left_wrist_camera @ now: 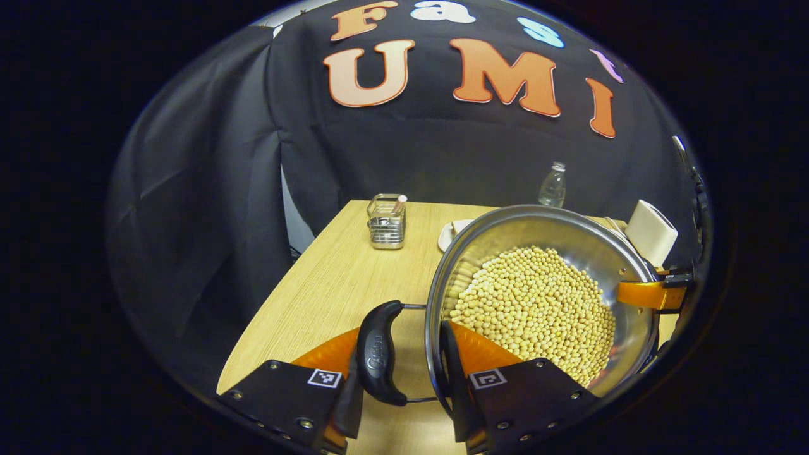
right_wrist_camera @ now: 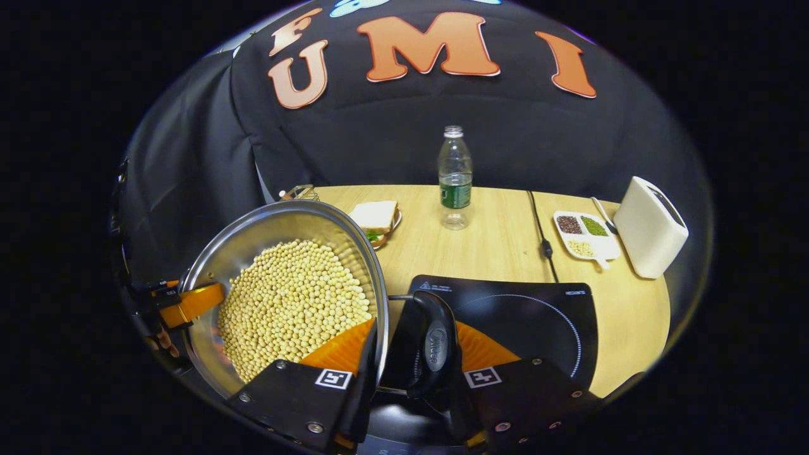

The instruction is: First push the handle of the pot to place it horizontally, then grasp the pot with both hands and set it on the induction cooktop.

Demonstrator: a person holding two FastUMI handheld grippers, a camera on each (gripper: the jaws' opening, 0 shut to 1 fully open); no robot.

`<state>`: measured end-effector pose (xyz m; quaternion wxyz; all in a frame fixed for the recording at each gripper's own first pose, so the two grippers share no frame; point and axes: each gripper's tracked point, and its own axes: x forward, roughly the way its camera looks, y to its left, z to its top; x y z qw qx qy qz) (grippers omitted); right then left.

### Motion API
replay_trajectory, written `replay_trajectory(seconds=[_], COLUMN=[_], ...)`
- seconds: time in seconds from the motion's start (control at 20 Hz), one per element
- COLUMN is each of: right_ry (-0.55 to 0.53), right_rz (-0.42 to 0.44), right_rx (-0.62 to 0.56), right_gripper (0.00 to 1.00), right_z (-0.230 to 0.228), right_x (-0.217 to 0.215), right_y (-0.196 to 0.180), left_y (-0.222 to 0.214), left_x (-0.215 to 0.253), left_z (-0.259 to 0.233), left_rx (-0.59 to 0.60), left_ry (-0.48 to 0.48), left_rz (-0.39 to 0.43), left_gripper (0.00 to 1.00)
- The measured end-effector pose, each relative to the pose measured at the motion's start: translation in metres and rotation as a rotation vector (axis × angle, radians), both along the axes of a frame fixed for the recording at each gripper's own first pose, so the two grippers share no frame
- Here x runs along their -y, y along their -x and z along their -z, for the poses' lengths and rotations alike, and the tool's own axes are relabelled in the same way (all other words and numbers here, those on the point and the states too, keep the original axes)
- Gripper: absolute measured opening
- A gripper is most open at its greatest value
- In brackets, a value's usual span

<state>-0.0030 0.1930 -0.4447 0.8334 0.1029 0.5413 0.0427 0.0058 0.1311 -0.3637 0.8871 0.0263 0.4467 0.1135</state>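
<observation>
The pot is a shiny steel pan with a wide rim, filled with pale yellow beans, and it has a black loop handle on each side. In the left gripper view it sits tilted above the wooden table. In the right gripper view the pot hangs just left of the black cooktop, partly over its near edge.

The left gripper has its jaws narrowly apart, one finger outside the black handle and the other inside the pot's rim, so they pinch the handle and wall together. The right gripper stands the same way on the other handle, one finger inside the rim against the beans.

A wire basket holds a stick-like item. A white tray holds dark, green and pale grains in separate compartments. A sandwich lies on a plate, beside a clear bottle.
</observation>
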Motion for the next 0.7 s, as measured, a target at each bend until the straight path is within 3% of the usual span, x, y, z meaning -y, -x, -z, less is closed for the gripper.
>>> replay_trajectory(seconds=[0.1, 0.15, 0.45, 0.5, 0.55, 0.7], right_ry=[0.009, 0.013, 0.044, 0.048, 0.055, 0.065], right_rz=[0.022, 0.034, 0.103, 0.118, 0.127, 0.163], right_rx=[0.007, 0.007, 0.018, 0.021, 0.021, 0.018], right_gripper=[0.46, 0.5, 0.5, 0.46, 0.5, 0.5], right_z=[-0.005, -0.007, -0.021, -0.022, -0.019, -0.015], right_x=[0.02, 0.03, 0.097, 0.106, 0.114, 0.137], right_y=[0.003, 0.006, 0.024, 0.024, 0.024, 0.03], left_y=[-0.009, -0.014, -0.041, -0.045, -0.05, -0.068], left_x=[0.018, 0.028, 0.09, 0.099, 0.109, 0.133], left_z=[-0.003, -0.004, 0.0, 0.003, 0.005, 0.02], left_rx=[0.006, 0.01, 0.03, 0.032, 0.034, 0.028], left_ry=[0.004, 0.007, 0.021, 0.025, 0.029, 0.039], left_rz=[0.022, 0.031, 0.099, 0.11, 0.121, 0.15], left_gripper=[0.58, 0.58, 0.58, 0.59, 0.58, 0.58])
